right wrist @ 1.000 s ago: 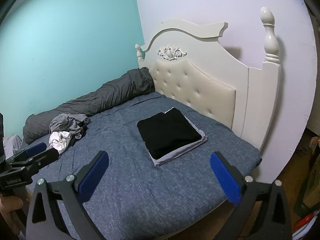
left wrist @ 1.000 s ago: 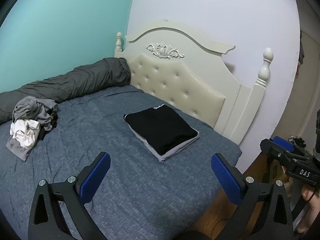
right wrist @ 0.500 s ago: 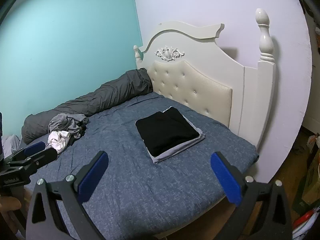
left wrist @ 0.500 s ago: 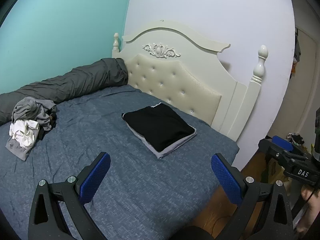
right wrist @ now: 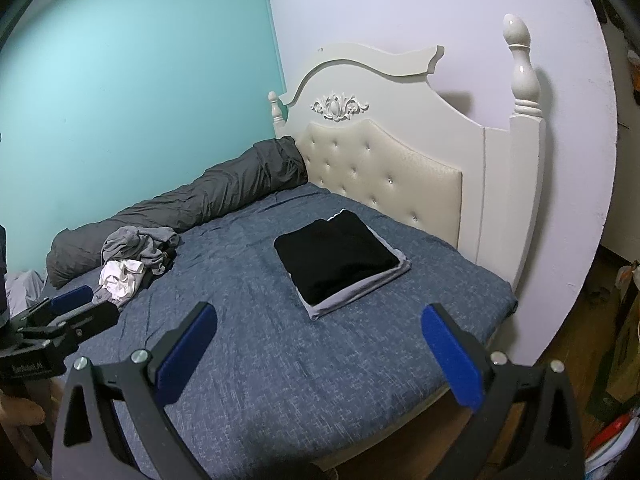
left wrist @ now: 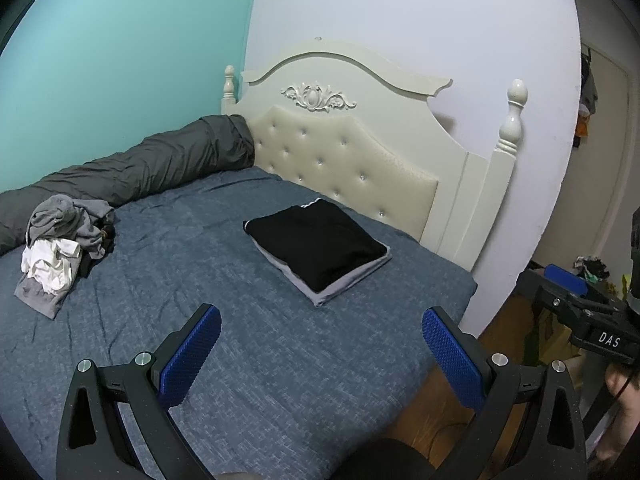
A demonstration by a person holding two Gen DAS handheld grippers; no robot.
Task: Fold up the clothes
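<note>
"DAS" reads on the right gripper (left wrist: 568,286). Both it and the left gripper (left wrist: 322,344) gape wide, empty — folded stack (left wrist: 318,250) at twelve o'clock, unfolded pile (left wrist: 60,248) at ten.

**Two wrist views, one bed**

Both fisheye cameras look down from beyond the foot corner of the bed (left wrist: 280,360) toward the headboard (right wrist: 384,168), well back from it. The left wrist view sits further left (the right gripper (left wrist: 568,284) shows at its right edge); the right wrist view catches the left gripper (right wrist: 72,300) at lower left. Both share the folded stack (left wrist: 320,248) mid-frame.
</note>
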